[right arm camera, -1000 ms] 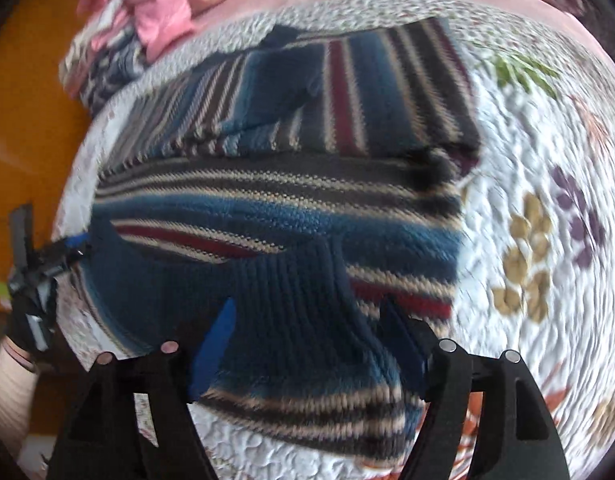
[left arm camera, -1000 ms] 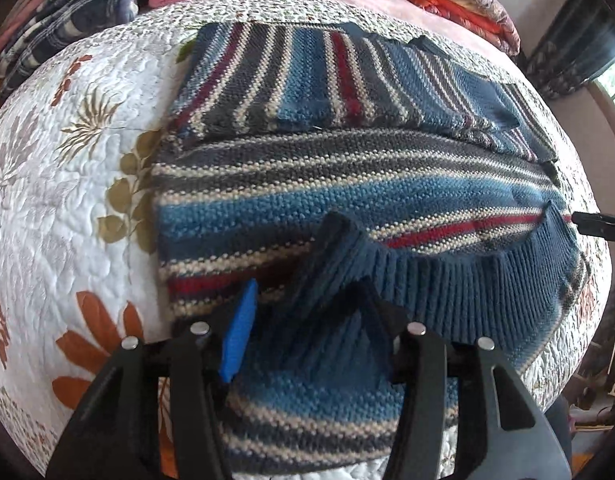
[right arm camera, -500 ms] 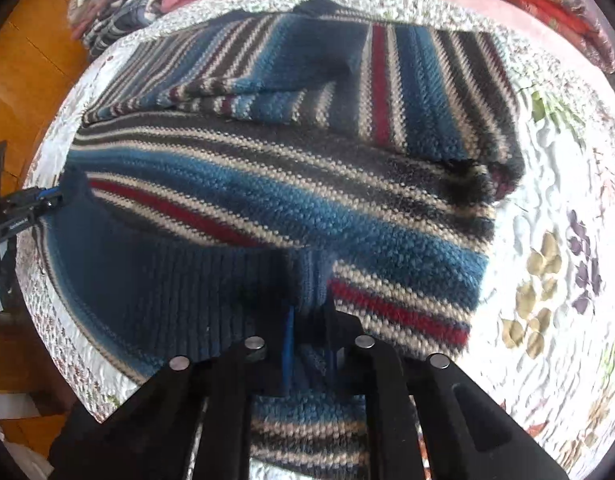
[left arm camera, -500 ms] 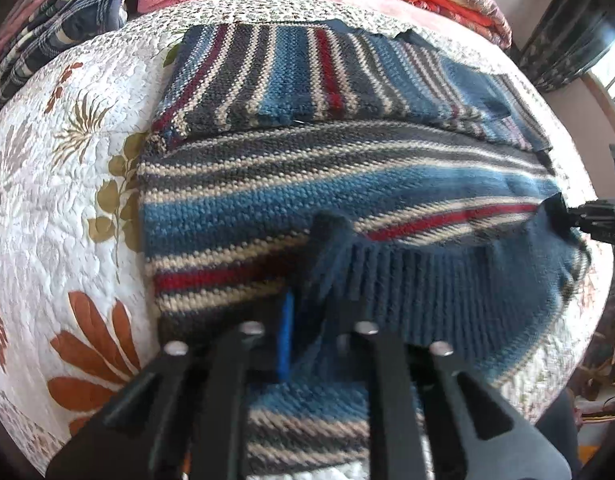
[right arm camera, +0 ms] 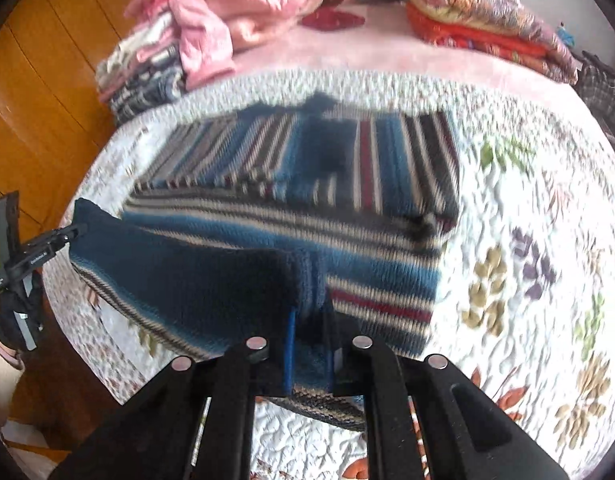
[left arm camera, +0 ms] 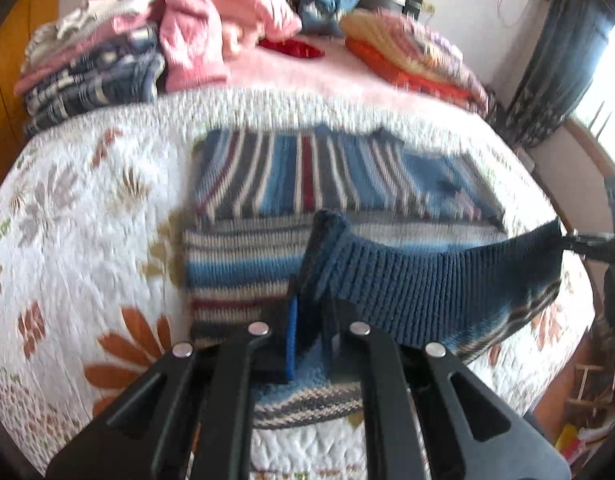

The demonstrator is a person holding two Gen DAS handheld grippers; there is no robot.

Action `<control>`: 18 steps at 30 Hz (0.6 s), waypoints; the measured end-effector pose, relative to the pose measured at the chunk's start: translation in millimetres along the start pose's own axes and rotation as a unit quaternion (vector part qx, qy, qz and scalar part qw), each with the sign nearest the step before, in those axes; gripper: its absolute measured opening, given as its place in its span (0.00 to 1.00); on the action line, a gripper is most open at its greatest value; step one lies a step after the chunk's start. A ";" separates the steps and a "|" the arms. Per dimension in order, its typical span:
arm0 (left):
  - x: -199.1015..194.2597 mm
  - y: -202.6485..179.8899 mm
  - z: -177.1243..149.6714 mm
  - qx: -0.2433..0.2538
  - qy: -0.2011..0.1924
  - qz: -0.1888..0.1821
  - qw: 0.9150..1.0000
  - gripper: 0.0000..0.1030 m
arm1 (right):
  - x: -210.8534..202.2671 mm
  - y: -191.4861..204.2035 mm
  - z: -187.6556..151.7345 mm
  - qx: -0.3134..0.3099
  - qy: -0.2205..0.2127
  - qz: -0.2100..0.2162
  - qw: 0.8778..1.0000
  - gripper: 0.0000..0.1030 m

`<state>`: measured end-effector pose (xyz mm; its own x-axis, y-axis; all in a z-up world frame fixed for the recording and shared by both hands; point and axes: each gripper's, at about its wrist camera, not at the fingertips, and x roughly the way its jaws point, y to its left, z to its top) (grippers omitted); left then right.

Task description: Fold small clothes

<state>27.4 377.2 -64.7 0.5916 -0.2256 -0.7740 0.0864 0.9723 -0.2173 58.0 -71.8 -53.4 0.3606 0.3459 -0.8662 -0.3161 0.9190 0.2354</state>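
Note:
A striped knit sweater (left arm camera: pixel 307 184) in blue, grey, cream and red lies on a white floral quilt (left arm camera: pixel 87 220), its sleeves folded across the far part. My left gripper (left arm camera: pixel 309 320) is shut on one corner of the ribbed navy hem (left arm camera: pixel 419 280), raised above the quilt. My right gripper (right arm camera: pixel 309 332) is shut on the other hem corner (right arm camera: pixel 211 276). The hem hangs stretched between them. Each gripper shows at the other view's edge: the right gripper (left arm camera: pixel 587 242), the left gripper (right arm camera: pixel 39 254).
At the back lie a pile of pink and plaid clothes (left arm camera: pixel 147 40) and folded orange patterned blankets (left arm camera: pixel 419 56) on a pink sheet (right arm camera: pixel 367 48). A wooden wall (right arm camera: pixel 47 80) stands on the left, dark curtains (left arm camera: pixel 559 60) on the right.
Both grippers went from open around the hem corners to shut on them, then lifted the hem off the quilt, so it now hangs taut between them.

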 end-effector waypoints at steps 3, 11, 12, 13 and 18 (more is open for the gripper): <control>-1.7 -2.6 26.8 -0.005 -0.020 -0.004 1.000 0.07 | -5.4 3.5 26.3 -0.002 -0.020 -0.014 1.000 0.11; 16.8 -8.4 91.5 0.003 -0.059 0.012 0.998 0.07 | -1.8 -1.1 95.2 0.006 -0.047 -0.029 0.998 0.11; 20.4 -6.8 99.1 0.001 -0.063 0.016 0.998 0.07 | -0.2 -2.6 103.0 0.007 -0.049 -0.030 0.998 0.11; 24.1 -5.2 105.4 -0.001 -0.065 0.020 0.998 0.07 | 2.3 -4.2 110.4 0.009 -0.050 -0.030 0.998 0.11; 44.3 0.0 133.1 -0.009 -0.074 0.036 0.997 0.07 | 19.1 -14.7 146.4 0.028 -0.055 -0.037 0.997 0.11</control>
<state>160.3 375.4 -19.8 0.7081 -0.1430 -0.6915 0.0265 0.9840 -0.1764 198.0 -51.0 -8.9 0.4755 0.2932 -0.8294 -0.2367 0.9507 0.2004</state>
